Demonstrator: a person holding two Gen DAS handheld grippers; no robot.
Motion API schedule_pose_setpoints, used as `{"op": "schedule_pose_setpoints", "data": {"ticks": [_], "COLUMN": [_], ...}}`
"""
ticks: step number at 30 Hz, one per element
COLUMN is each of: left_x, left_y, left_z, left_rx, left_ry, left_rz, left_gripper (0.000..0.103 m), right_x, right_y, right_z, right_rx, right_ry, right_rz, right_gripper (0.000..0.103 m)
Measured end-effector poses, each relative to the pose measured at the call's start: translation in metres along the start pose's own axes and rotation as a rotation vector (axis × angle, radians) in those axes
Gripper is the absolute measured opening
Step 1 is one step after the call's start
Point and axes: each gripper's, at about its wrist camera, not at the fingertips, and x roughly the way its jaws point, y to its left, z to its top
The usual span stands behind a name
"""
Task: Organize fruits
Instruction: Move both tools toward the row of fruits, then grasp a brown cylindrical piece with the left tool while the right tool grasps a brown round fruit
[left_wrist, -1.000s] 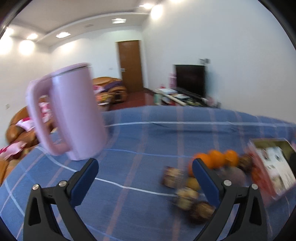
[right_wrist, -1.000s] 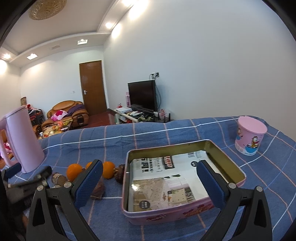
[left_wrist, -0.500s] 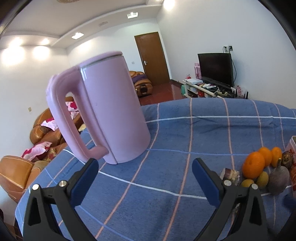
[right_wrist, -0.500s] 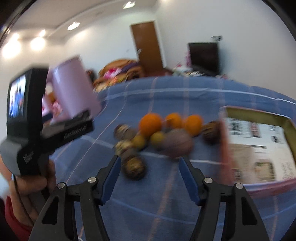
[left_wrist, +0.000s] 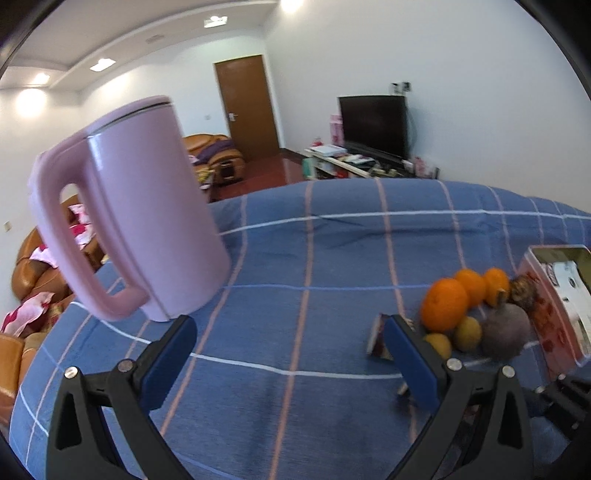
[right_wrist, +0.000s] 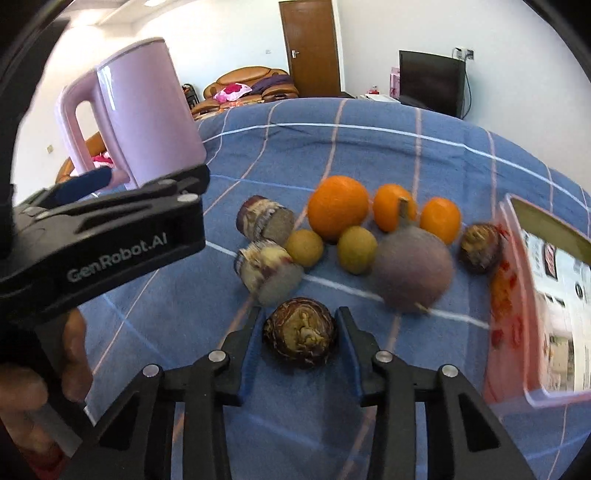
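A cluster of fruits lies on the blue checked cloth (right_wrist: 369, 147): three oranges (right_wrist: 338, 211), two small yellow-green fruits (right_wrist: 355, 249), a large grey-purple round fruit (right_wrist: 413, 271), and several brown scaly fruits. My right gripper (right_wrist: 300, 334) has its jaws close around the nearest brown scaly fruit (right_wrist: 299, 336), fingers at both its sides. My left gripper (left_wrist: 290, 345) is open and empty over the cloth, left of the fruits (left_wrist: 445, 303). The pink tin box (right_wrist: 546, 295) stands at the right.
A tall pink kettle (left_wrist: 147, 236) stands on the cloth at the left, close to my left gripper; it also shows in the right wrist view (right_wrist: 147, 110). The left gripper's body (right_wrist: 103, 236) and the hand fill the right view's left side.
My right gripper swung from the tin box to the fruits, moved in and narrowed its jaws around the brown scaly fruit. My left gripper shifted slightly, still open.
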Motion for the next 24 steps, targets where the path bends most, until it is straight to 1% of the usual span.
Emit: {"op": "schedule_pose_setpoints", "data": {"ticks": [1,3,4,5,6,8,9,11,12,14,15,16,17,19,21,23,24], "left_x": [-0.001,-0.005,-0.006,-0.007,-0.008,-0.01,-0.009,-0.007,-0.003,0.005,0.009,0.012,0.014,0.016,0.018,0.02,0.019], "left_y": [-0.002,-0.006,-0.009,-0.011,-0.015,-0.026,-0.03,-0.038,-0.041,-0.045,-0.048,-0.05,-0.051,-0.047,-0.047,-0.047,-0.047], "left_z": [-0.001,-0.002,-0.002,-0.003,-0.004,-0.007,-0.01,-0.015,-0.015,-0.018,-0.02,-0.02,-0.02,-0.02,-0.023,-0.023,-0.023], "left_rx": [0.006,0.017,0.019,0.021,0.027,0.061,0.076,0.103,0.11,0.119,0.127,0.133,0.129,0.099,0.099,0.105,0.105], "left_ry": [0.001,0.009,0.017,0.03,0.039,0.057,0.062,0.09,0.109,0.15,0.163,0.172,0.186,0.202,0.215,0.219,0.216], "left_rz": [-0.018,-0.096,-0.148,-0.216,-0.259,-0.308,-0.316,-0.341,-0.348,-0.346,-0.332,-0.322,-0.325,-0.356,-0.357,-0.349,-0.354], "left_gripper": [0.103,0.102,0.101,0.099,0.097,0.09,0.088,0.079,0.077,0.069,0.067,0.064,0.061,0.057,0.052,0.04,0.036], "right_x": [-0.007,-0.031,-0.042,-0.048,-0.059,-0.065,-0.069,-0.073,-0.072,-0.073,-0.073,-0.072,-0.072,-0.078,-0.077,-0.078,-0.077], "right_y": [-0.006,-0.021,-0.031,-0.037,-0.046,-0.056,-0.061,-0.066,-0.067,-0.069,-0.07,-0.07,-0.07,-0.07,-0.072,-0.069,-0.069], "right_z": [-0.002,-0.006,-0.006,-0.006,-0.006,-0.007,-0.008,-0.01,-0.01,-0.011,-0.011,-0.011,-0.011,-0.013,-0.013,-0.016,-0.017], "right_rx": [0.016,0.054,0.073,0.084,0.104,0.126,0.132,0.136,0.139,0.147,0.151,0.152,0.152,0.151,0.152,0.154,0.155], "right_ry": [-0.017,-0.074,-0.123,-0.162,-0.219,-0.278,-0.309,-0.326,-0.327,-0.321,-0.316,-0.311,-0.308,-0.304,-0.301,-0.297,-0.295], "right_rz": [0.006,0.014,0.005,-0.007,-0.029,-0.068,-0.101,-0.13,-0.136,-0.127,-0.122,-0.116,-0.113,-0.108,-0.109,-0.11,-0.112], "right_gripper": [0.041,0.041,0.041,0.041,0.041,0.041,0.041,0.041,0.041,0.041,0.041,0.041,0.041,0.041,0.041,0.041,0.041]}}
